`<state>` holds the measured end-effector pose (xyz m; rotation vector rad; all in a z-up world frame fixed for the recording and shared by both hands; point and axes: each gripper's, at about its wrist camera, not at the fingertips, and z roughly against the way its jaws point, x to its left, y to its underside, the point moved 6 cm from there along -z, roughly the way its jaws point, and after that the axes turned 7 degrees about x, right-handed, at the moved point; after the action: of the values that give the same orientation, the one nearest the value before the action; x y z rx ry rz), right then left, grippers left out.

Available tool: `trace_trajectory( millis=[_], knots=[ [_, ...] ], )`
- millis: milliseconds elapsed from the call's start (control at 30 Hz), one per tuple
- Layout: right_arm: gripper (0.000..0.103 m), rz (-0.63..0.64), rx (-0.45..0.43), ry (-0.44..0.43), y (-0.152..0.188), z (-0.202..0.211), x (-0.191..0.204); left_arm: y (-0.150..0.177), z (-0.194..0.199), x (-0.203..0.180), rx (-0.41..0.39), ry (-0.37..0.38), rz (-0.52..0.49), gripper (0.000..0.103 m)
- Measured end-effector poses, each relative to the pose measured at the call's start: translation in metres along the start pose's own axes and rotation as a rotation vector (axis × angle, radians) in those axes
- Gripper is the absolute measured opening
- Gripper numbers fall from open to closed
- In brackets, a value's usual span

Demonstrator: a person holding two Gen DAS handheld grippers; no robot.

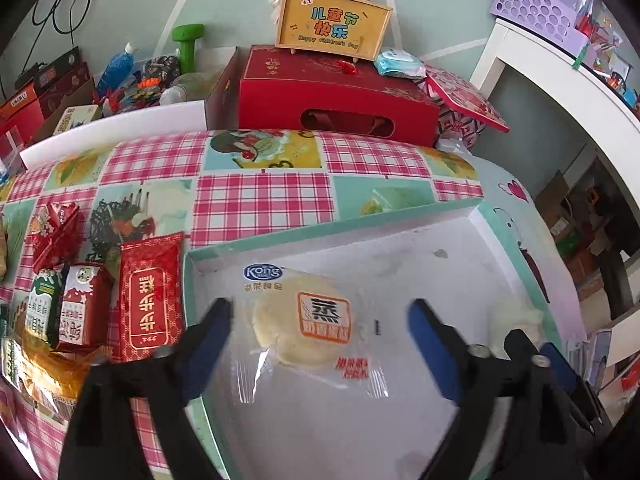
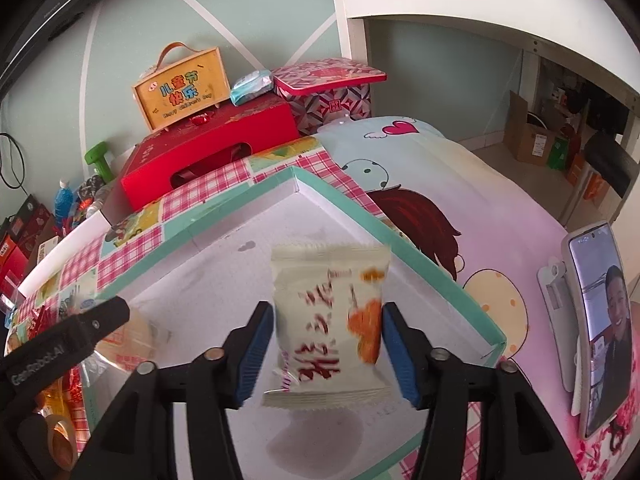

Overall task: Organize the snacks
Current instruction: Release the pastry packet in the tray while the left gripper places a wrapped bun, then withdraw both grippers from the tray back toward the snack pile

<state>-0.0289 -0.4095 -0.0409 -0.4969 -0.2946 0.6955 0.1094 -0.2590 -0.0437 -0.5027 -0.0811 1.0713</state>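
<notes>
A shallow white box with a teal rim (image 1: 320, 230) lies on the checked tablecloth; it also shows in the right wrist view (image 2: 420, 256). A clear-wrapped round steamed cake (image 1: 304, 320) lies in the box's near left part. My left gripper (image 1: 320, 316) is open, its blue pads either side of the cake and apart from it. My right gripper (image 2: 328, 344) is shut on a cream snack packet (image 2: 328, 320) with red writing, held above the box floor. The left gripper (image 2: 68, 340) shows at the left of the right wrist view.
Left of the box lie a red cake packet (image 1: 150, 296), two small drink cartons (image 1: 68, 304) and red wrapped snacks (image 1: 56, 232). A red gift box (image 1: 332, 96) and a yellow case (image 1: 332, 24) stand behind. A phone (image 2: 600, 320) stands at the right.
</notes>
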Motion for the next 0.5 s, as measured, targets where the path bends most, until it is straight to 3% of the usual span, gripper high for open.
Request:
trace_trajectory(
  millis=[500],
  knots=[
    [0.074, -0.028, 0.028, -0.028, -0.001, 0.002, -0.005, 0.02, -0.014, 0.012, 0.019, -0.018, 0.039, 0.094]
  ],
)
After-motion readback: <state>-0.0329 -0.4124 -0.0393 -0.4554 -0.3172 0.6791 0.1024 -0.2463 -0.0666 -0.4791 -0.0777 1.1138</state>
